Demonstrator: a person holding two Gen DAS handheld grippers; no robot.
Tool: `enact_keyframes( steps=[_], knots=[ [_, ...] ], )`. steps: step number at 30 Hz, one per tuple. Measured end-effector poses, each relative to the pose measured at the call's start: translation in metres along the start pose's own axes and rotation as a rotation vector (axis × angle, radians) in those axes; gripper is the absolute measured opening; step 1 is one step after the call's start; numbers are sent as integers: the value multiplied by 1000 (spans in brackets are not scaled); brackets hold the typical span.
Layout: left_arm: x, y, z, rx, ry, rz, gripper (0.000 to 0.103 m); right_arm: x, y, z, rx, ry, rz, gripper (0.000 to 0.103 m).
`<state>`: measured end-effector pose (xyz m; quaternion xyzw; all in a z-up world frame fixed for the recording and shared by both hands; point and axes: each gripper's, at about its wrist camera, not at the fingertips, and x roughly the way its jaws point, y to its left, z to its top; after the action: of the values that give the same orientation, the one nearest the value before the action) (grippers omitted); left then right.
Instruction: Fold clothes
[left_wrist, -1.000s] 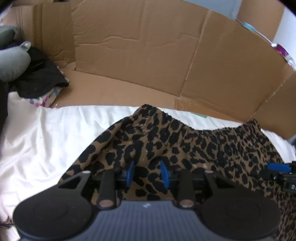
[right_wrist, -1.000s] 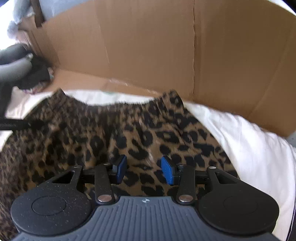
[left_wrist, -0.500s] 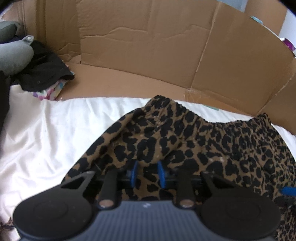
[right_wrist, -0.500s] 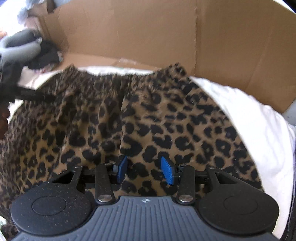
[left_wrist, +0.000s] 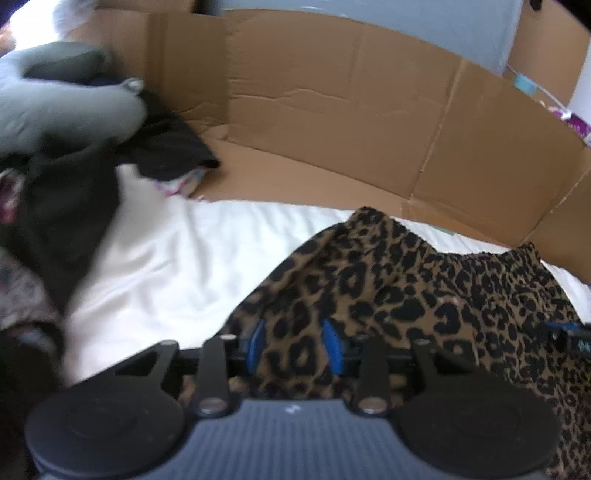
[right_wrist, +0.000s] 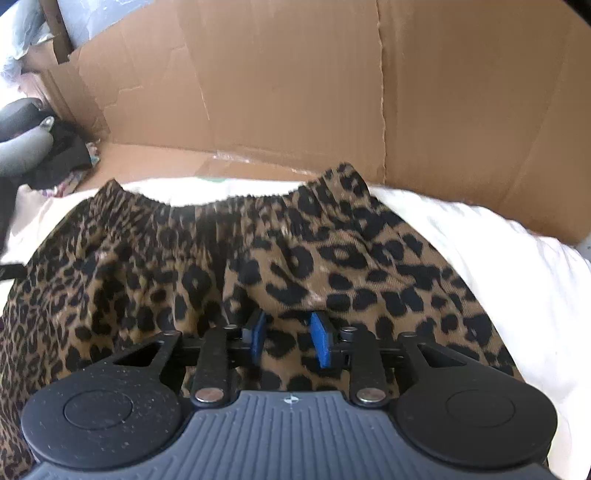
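A leopard-print skirt (left_wrist: 424, 288) lies spread on the white sheet (left_wrist: 184, 266), its gathered waistband (right_wrist: 229, 201) toward the cardboard. My left gripper (left_wrist: 293, 343) sits at the skirt's left edge. Its jaws are opening, with leopard fabric between the blue pads (left_wrist: 255, 343) and no pinch visible. My right gripper (right_wrist: 290, 338) is over the right half of the skirt (right_wrist: 295, 251). Its jaws are closing around a raised fold of fabric, and the pads (right_wrist: 320, 341) still stand apart. A blue part of the right gripper (left_wrist: 565, 334) shows at the left wrist view's right edge.
Brown cardboard walls (left_wrist: 332, 122) (right_wrist: 295, 92) stand behind the sheet. A pile of dark clothes (left_wrist: 66, 206) and a grey garment (left_wrist: 66, 114) lies at the left. Bare white sheet (right_wrist: 498, 266) shows to the right of the skirt.
The left gripper has shifted left toward the clothes pile; its pads narrowed, then widened. The right gripper's pads have come closer together over a fold of the skirt.
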<state>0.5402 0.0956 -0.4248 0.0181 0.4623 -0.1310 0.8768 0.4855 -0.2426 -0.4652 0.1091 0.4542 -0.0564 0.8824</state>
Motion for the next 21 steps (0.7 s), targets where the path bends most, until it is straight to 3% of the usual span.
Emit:
enact_keyframes(
  steps=[3,5,7,21],
  knots=[
    [-16,20,-13,-44,17,23,39,2,2,5,-16,-6,0,32],
    [-27,32,-25,-71,30,41,39,6,-1,8,-3,6,13,19],
    [-38,44,-37,-84,50,61,39,10,-4,9,17,25,22,16],
    [-94,107,-83,-156,89,227,39,15,-7,11,33,64,28,16]
  ],
)
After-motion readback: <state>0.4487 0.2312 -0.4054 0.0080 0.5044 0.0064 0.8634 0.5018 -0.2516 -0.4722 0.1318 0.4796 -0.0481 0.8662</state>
